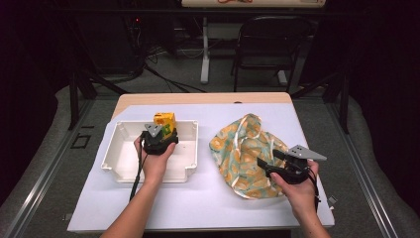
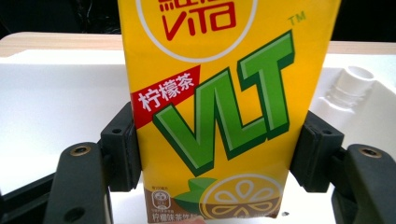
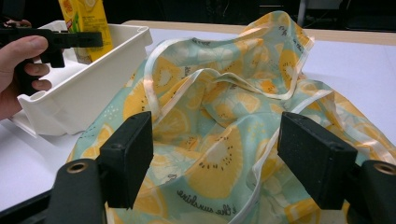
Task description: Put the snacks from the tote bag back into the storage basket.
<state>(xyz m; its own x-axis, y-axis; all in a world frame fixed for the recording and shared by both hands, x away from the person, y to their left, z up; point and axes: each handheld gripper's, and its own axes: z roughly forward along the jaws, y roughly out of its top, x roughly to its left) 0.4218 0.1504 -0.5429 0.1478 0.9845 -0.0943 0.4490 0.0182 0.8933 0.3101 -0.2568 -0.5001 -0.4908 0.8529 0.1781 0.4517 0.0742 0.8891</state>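
Yellow lemon tea carton (image 2: 224, 107) stands upright in the white bin (image 1: 119, 163), pinched in my left claw (image 1: 159, 140); lifting it out remains. My right claw (image 1: 267, 166) rests spread over the fruit-print bag (image 1: 247, 148), gripping nothing yet.

I work in what looks like a lab or recording room: dark curtained walls, a folding chair (image 1: 270, 47), cables (image 1: 163, 74) trailing over grey carpet, metal rails, and my worktop (image 1: 208, 198) covered with white sheeting.
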